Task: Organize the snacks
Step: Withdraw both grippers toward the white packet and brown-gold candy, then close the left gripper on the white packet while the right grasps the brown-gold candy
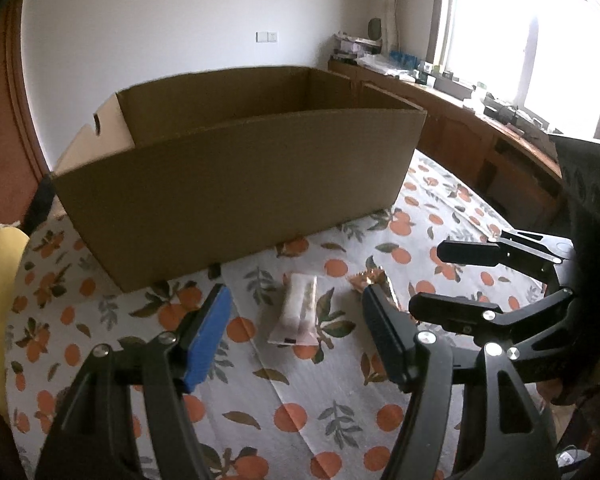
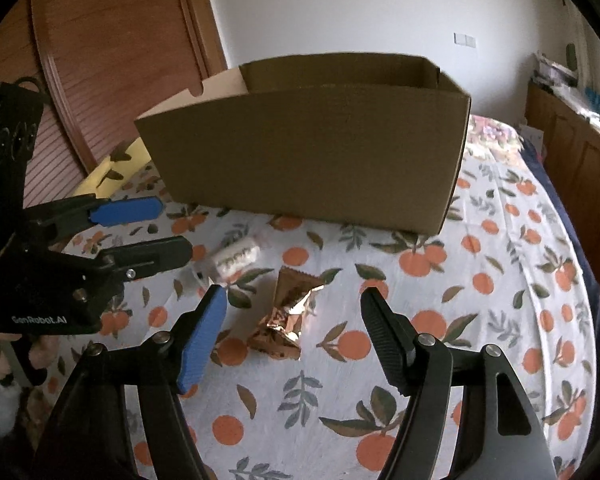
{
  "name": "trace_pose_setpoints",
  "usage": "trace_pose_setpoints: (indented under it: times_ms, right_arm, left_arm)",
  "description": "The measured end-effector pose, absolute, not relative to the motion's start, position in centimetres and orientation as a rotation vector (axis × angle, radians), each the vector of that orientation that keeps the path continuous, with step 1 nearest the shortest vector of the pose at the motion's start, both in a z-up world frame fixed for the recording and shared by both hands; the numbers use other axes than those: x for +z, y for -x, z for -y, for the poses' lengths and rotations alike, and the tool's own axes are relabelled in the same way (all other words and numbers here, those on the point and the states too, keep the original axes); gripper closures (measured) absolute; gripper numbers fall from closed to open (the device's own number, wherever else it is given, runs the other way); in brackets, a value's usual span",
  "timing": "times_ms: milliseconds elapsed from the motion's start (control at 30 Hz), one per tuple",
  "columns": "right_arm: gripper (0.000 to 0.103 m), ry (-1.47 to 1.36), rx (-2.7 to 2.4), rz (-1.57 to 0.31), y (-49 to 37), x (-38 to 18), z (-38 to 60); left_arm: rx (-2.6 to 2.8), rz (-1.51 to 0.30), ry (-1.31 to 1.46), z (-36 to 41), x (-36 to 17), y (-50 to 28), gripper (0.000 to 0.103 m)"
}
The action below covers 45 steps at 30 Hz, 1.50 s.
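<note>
Left wrist view shows the left hand-held gripper (image 1: 296, 332) spread over a white snack packet (image 1: 298, 314), the right hand-held gripper (image 2: 294, 330) spread above a golden wrapper (image 2: 286, 320).

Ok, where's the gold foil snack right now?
In the right wrist view the gold foil snack lies on the orange-print cloth, in front of the cardboard box, just right of the white snack packet, ahead of the open right hand-held gripper.

My brown cardboard box (image 1: 236, 184) sits on white orange-printed cloth (image 1: 340, 400); beside it lie a pale pink-white packet (image 1: 298, 312) and a coppery foil wrapper (image 2: 286, 320).
</note>
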State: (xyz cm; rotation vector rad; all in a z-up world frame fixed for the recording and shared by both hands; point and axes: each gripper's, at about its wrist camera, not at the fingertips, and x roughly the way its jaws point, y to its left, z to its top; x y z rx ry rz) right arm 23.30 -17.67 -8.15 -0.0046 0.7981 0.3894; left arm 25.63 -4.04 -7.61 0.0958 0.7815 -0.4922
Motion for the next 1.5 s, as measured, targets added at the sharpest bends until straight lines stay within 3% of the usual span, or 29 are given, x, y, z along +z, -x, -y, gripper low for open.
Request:
trace_pose_setpoints:
  times_ms: [500, 900, 967, 1000, 1500]
  right_arm:
    - [0.032, -0.016, 0.376, -0.847, -23.7, -10.6, 18.4]
    - [0.032, -0.079, 0.378, -0.862, -24.1, -10.7, 19.6]
    - [0.032, -0.079, 0.378, -0.863, -24.2, -10.6, 19.5]
    - [0.032, -0.080, 0.377, -0.863, -24.1, -10.6, 19.5]
    - [0.035, -0.085, 0.377, -0.853, -24.0, -10.5, 19.9]
  left_arm:
    - [-0.490, -0.830, -0.127, 5.6, -10.5, -27.7, 0.036]
    - [-0.471, -0.882, -0.177, 6.3, -12.0, -28.7, 0.062]
    - [-0.473, -0.879, -0.184, 6.3, -12.0, -28.6, 0.079]
    - [-0.474, -0.877, -0.184, 6.2, -11.9, -28.5, 0.082]
    - [-0.505, -0.837, -0.073, 3.4, -9.9, -24.3, 0.083]
